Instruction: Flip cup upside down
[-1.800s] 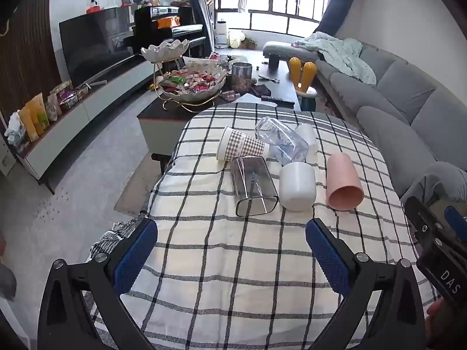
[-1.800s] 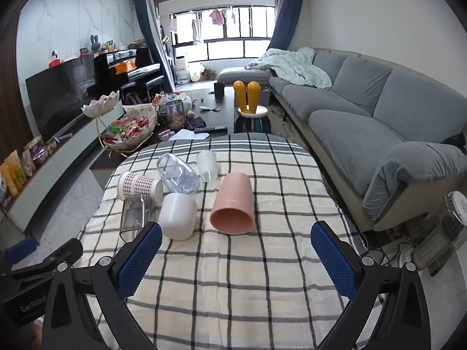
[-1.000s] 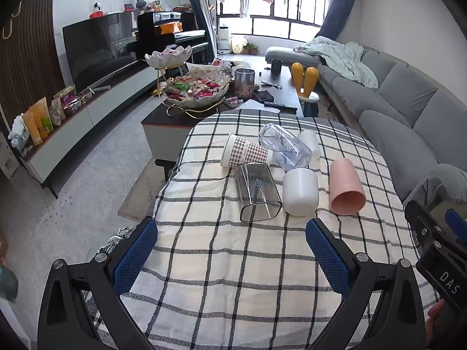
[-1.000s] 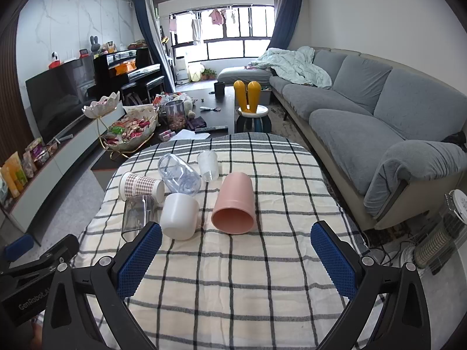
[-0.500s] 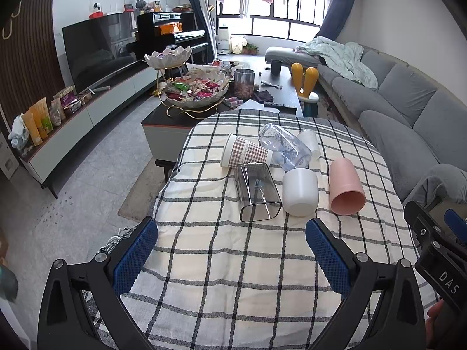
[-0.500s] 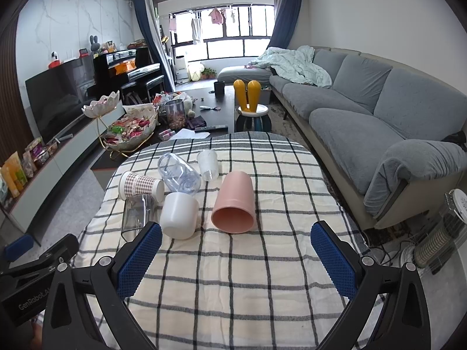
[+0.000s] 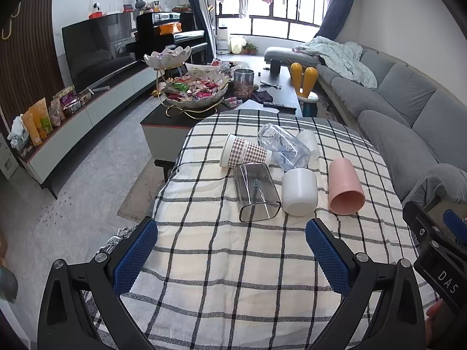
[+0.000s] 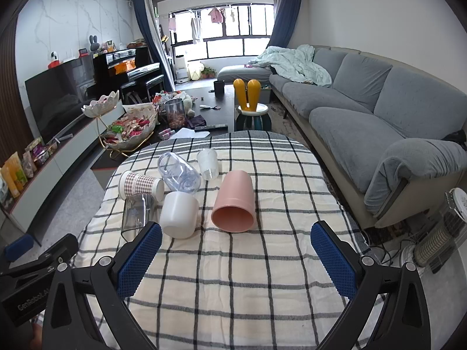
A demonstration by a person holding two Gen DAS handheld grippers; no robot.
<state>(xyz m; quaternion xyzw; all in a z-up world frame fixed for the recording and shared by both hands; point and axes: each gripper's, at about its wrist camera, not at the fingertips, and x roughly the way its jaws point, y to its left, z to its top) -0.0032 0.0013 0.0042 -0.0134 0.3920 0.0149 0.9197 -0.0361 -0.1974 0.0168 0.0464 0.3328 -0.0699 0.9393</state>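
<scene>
While six cups are lying on their sides on the checked tablecloth (image 8: 233,277), both grippers are being held above its near edge. The left gripper (image 7: 232,252) and right gripper (image 8: 236,258) are being kept wide apart, nothing gripped, the pink cup (image 8: 234,202) lying just beyond.

— Six cups, all tipped on their sides on the checked cloth of the desk (image 8: 262,277)?

— Yes. Pink cup (image 8: 234,201) (image 7: 344,186) farthest right, mouth open toward the camera, apart from the rest. White cup (image 8: 180,218) (image 7: 299,191) just left of it, mouth also facing near.

— And the clear ones?

— Smoky square-sided cup (image 7: 255,192) (image 8: 137,212) left of the white, rim toward the camera, touching or nearly so. Behind, a checked paper cup (image 7: 243,154) (image 8: 140,185) lying crosswise, white rim at the left. Beside it a clear bluish cup (image 7: 284,147) (image 8: 179,173), angled. Small frosted cup (image 8: 208,160) (image 7: 308,140) farthest back, against the bluish one.
</scene>
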